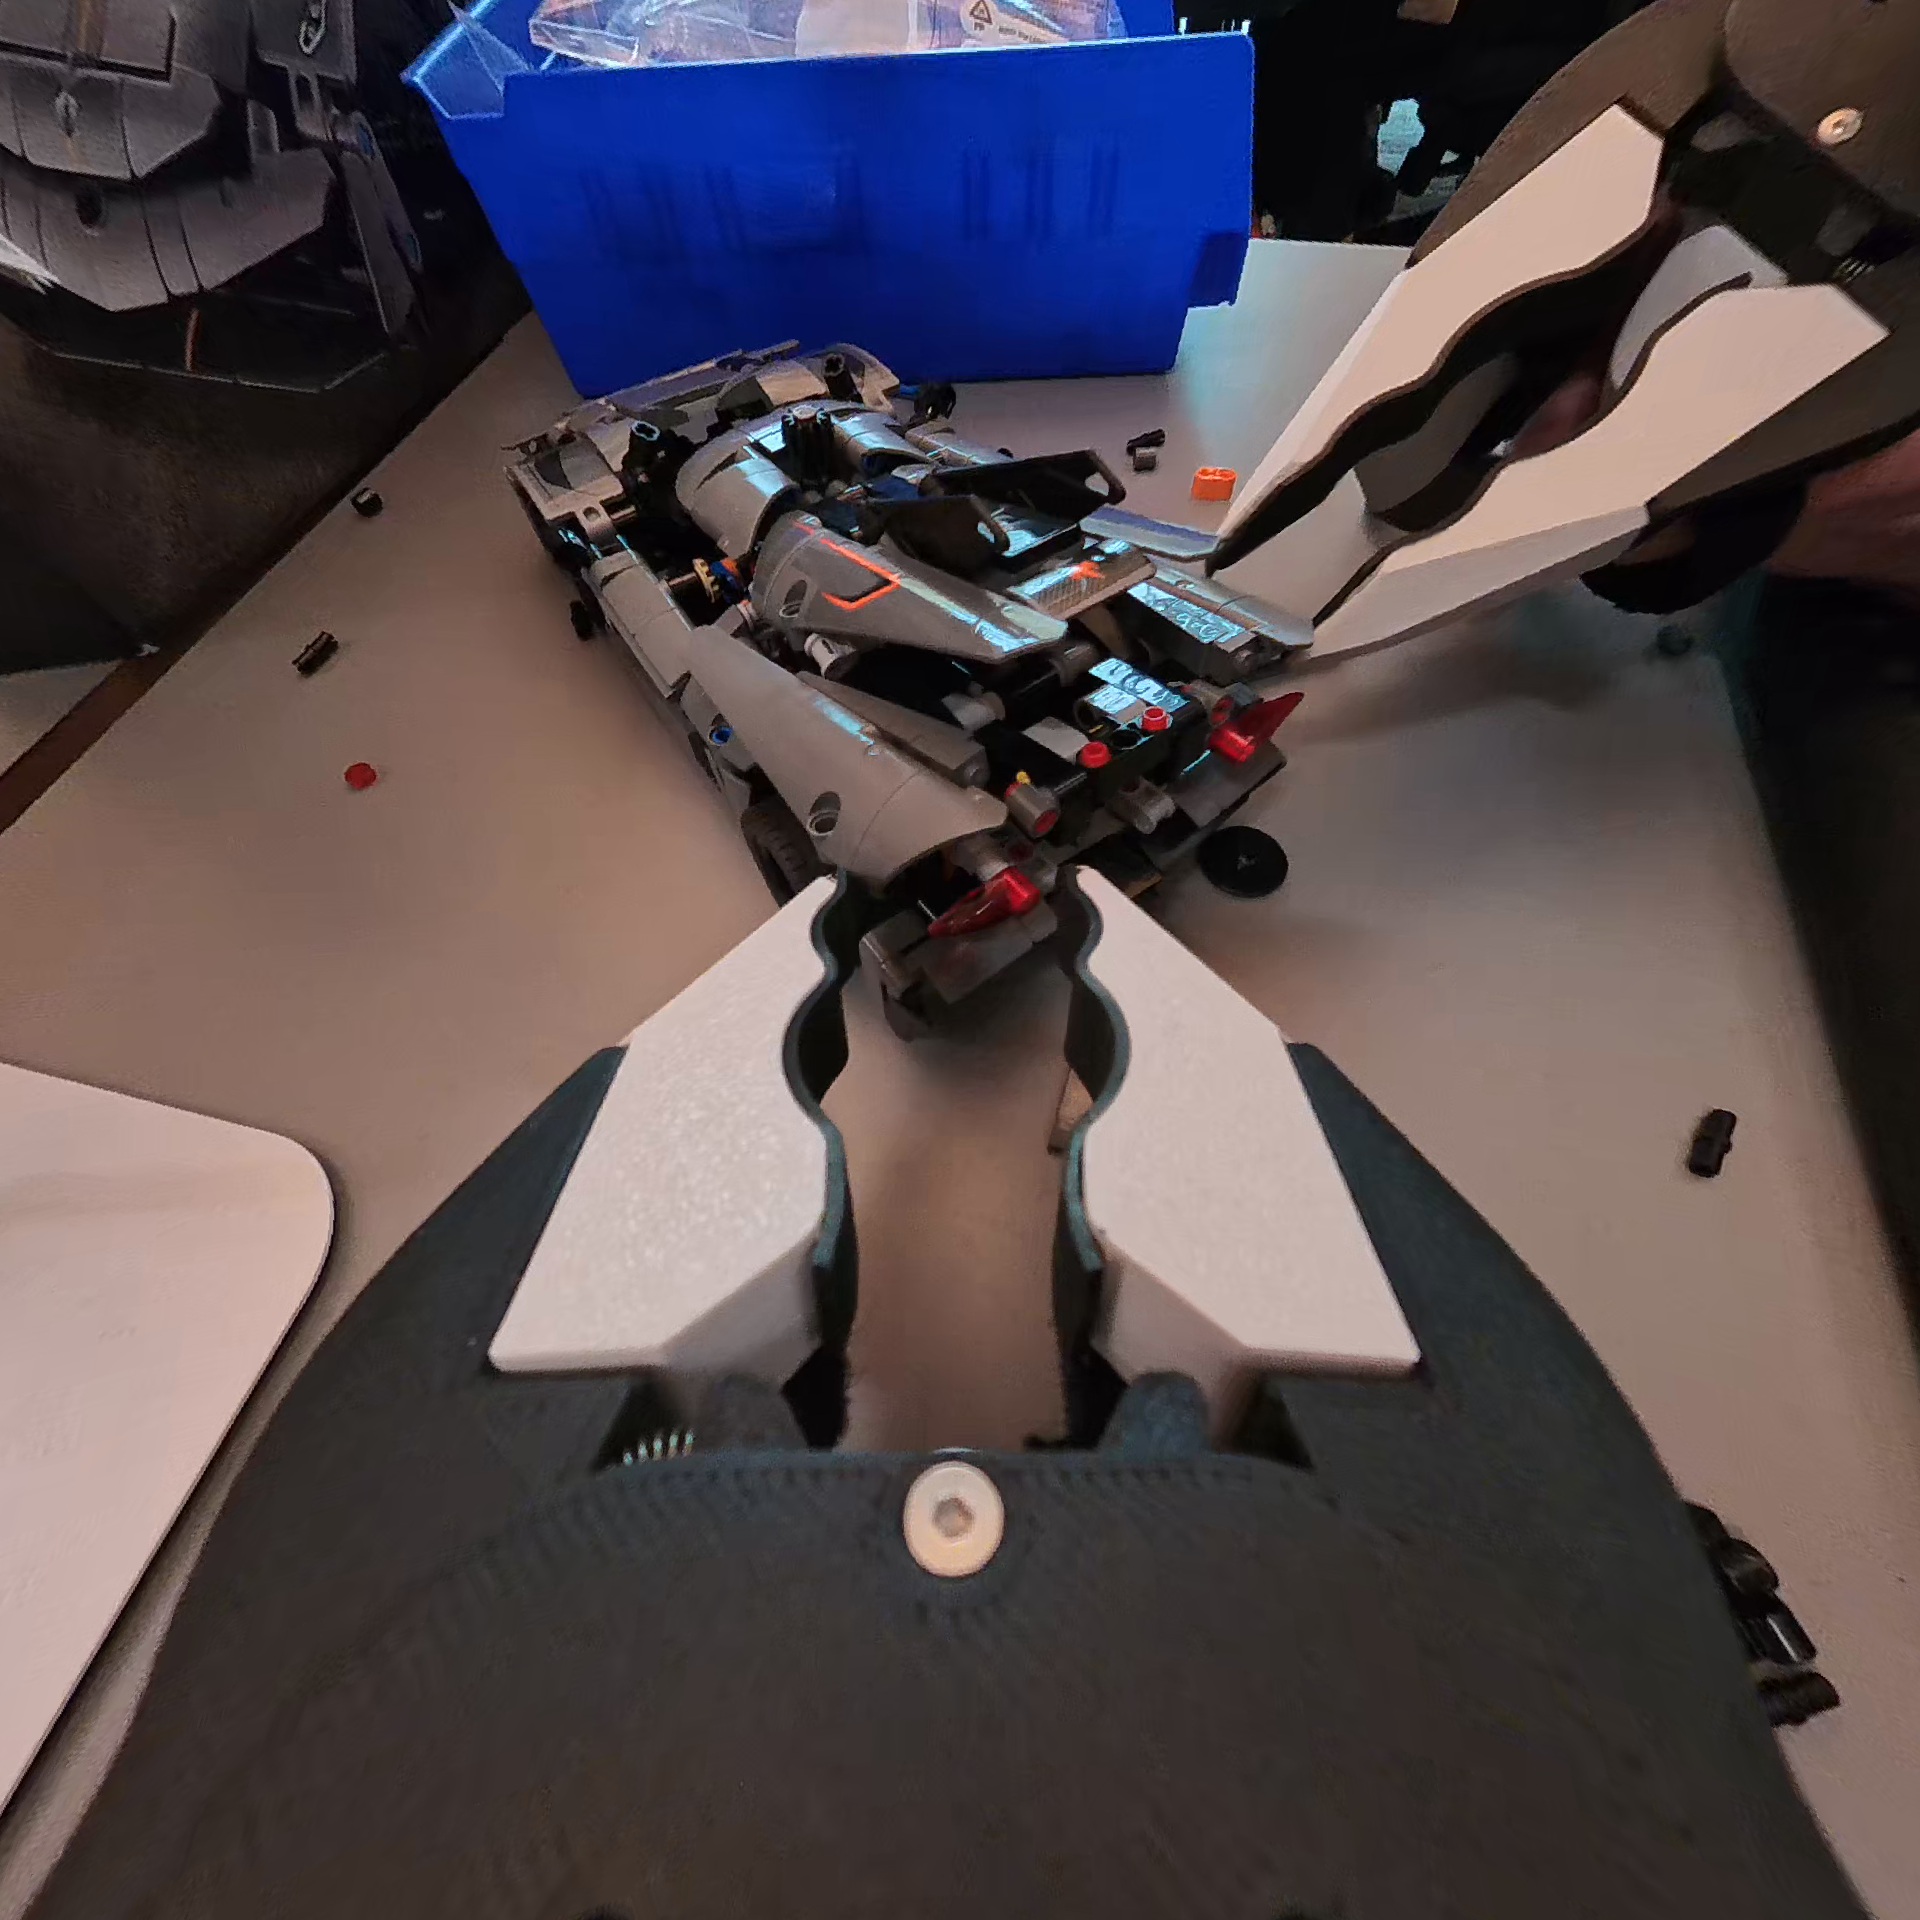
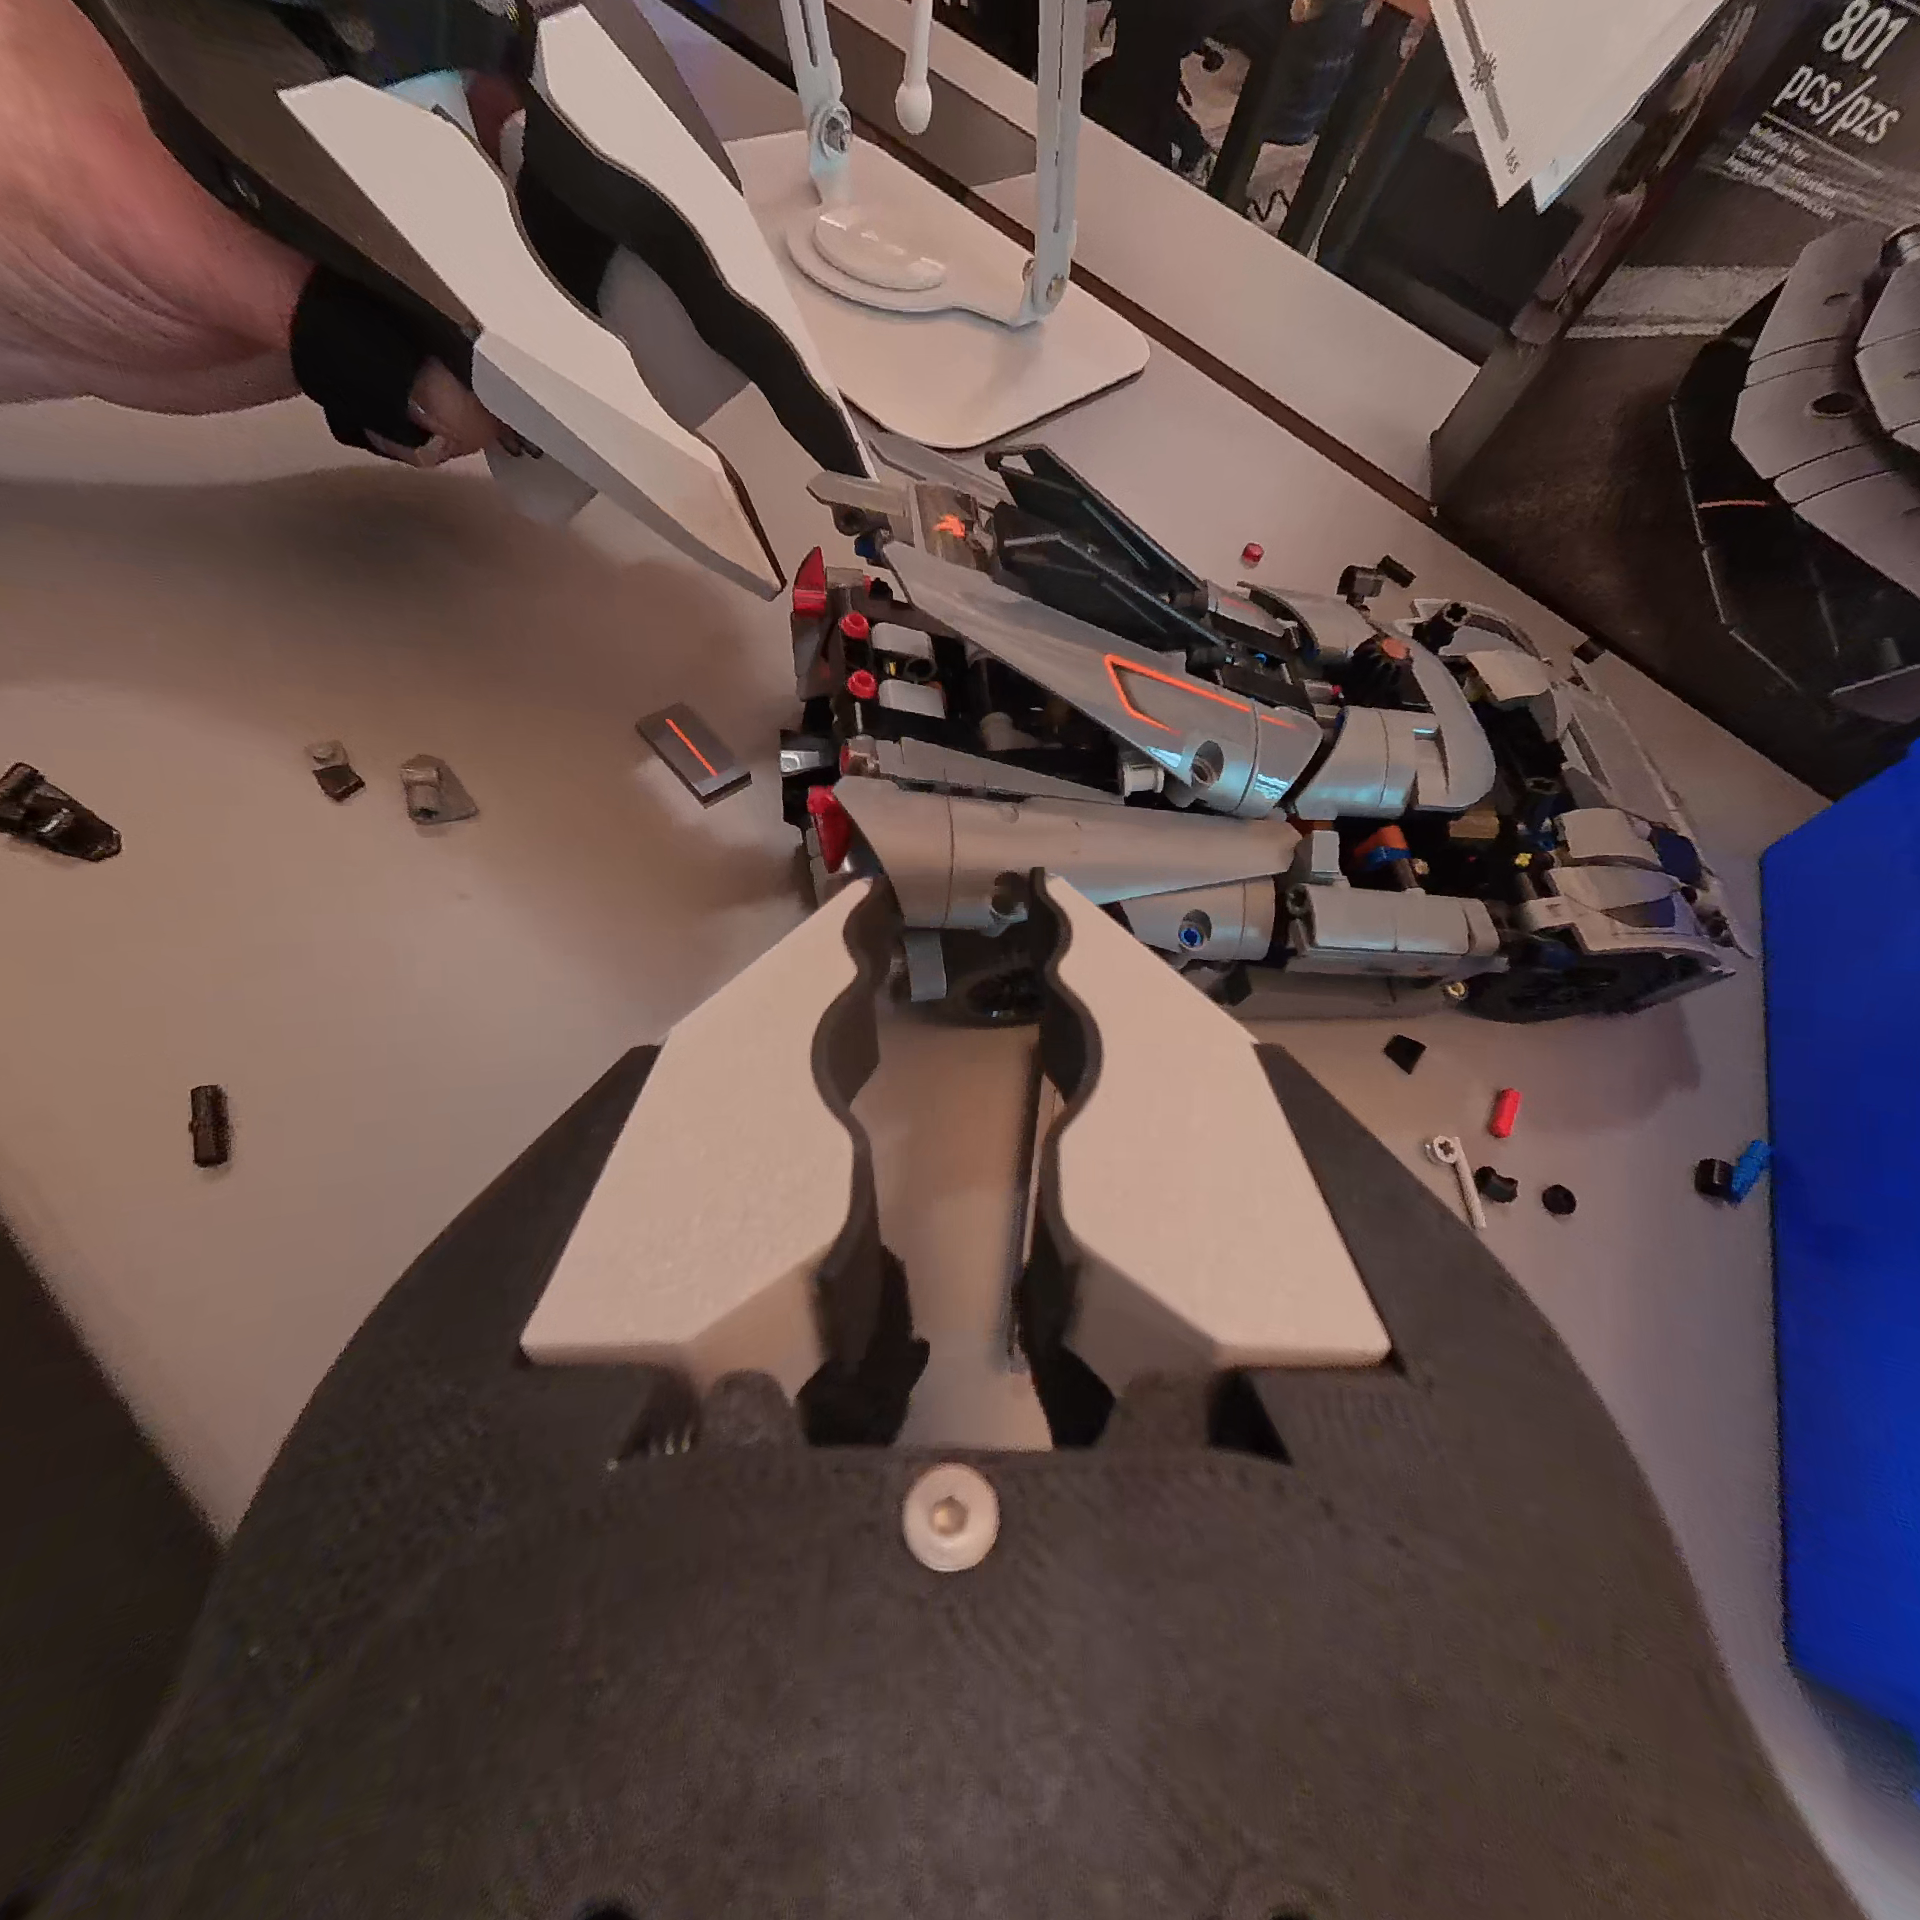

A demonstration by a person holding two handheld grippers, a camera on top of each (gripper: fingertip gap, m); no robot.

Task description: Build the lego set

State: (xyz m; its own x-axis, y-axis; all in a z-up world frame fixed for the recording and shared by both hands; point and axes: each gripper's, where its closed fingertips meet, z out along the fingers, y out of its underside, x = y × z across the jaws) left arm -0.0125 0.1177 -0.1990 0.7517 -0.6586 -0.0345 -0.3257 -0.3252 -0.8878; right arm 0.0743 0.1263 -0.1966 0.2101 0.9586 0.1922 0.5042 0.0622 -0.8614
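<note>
A grey and black lego car [image 1: 883, 623] with orange lines and red tail lights lies on the pale table [image 1: 416, 935]. My left gripper [image 1: 956, 881] is closed around its rear corner, with a red tail light [image 1: 987, 899] between the fingers. It also shows in the right wrist view [image 2: 821, 530], at the rear end of the car [image 2: 1195, 748]. My right gripper [image 2: 956, 881] is closed on the grey side panel [image 2: 1039, 842] near the rear wheel. It also shows in the left wrist view [image 1: 1268, 592], at the far rear fender.
A blue bin [image 1: 852, 208] stands behind the car's nose. The dark set box [image 2: 1714, 416] stands at the table's edge, with a white stand base [image 2: 966, 343] beside it. Loose pieces lie around: an orange connector [image 1: 1211, 483], a black disc [image 1: 1242, 860], a grey tile [image 2: 694, 755] and a red pin [image 2: 1503, 1112]. Tip to tip, the grippers are about 10 centimeters apart. It is some 6 centimeters from my right tips to the black disc [image 1: 1242, 860].
</note>
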